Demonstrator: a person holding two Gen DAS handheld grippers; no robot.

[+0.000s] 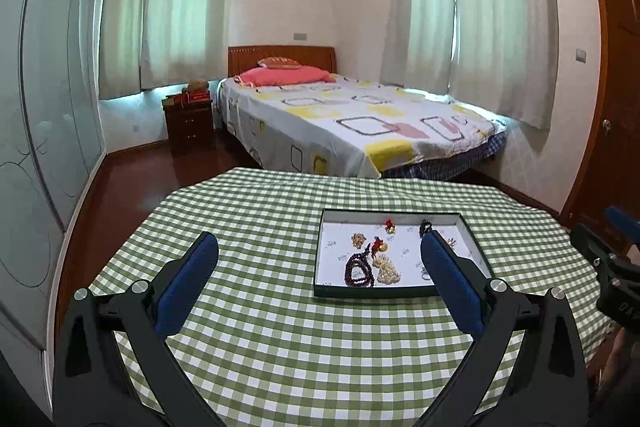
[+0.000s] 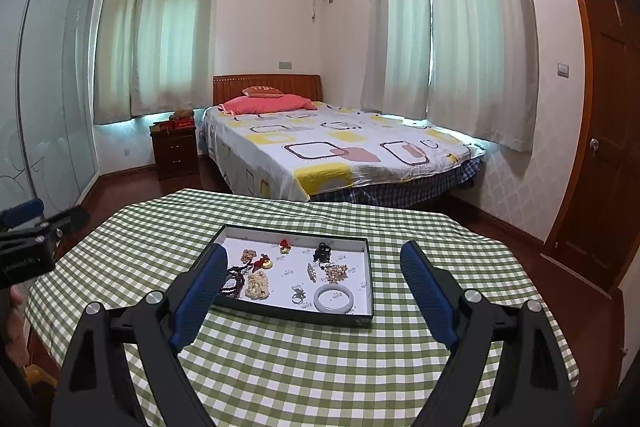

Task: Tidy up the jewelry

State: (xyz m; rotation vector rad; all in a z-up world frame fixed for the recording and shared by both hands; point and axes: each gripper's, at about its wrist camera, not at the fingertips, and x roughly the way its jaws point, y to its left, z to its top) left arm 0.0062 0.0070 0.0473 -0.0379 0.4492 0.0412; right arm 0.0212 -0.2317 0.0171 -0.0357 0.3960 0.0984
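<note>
A shallow dark-rimmed tray (image 2: 362, 319) with a white floor sits on the green checked tablecloth (image 2: 304, 367); it also shows in the left wrist view (image 1: 372, 293). In it lie several pieces: a dark red bead strand (image 1: 357, 271), a pearl bracelet (image 2: 257, 285), a pale jade bangle (image 2: 334, 299), a silver ring (image 2: 297, 295), a red charm (image 2: 284, 245) and a dark pendant (image 2: 322, 252). My left gripper (image 1: 320, 243) is open and empty above the table, left of the tray. My right gripper (image 2: 314, 255) is open and empty above the tray's near side.
The round table (image 1: 248, 203) stands in a bedroom. Behind it are a bed (image 2: 340, 155), a dark nightstand (image 2: 175, 151) and curtained windows. A wooden door (image 2: 600, 131) is at the right and a glass wardrobe (image 1: 44, 115) at the left.
</note>
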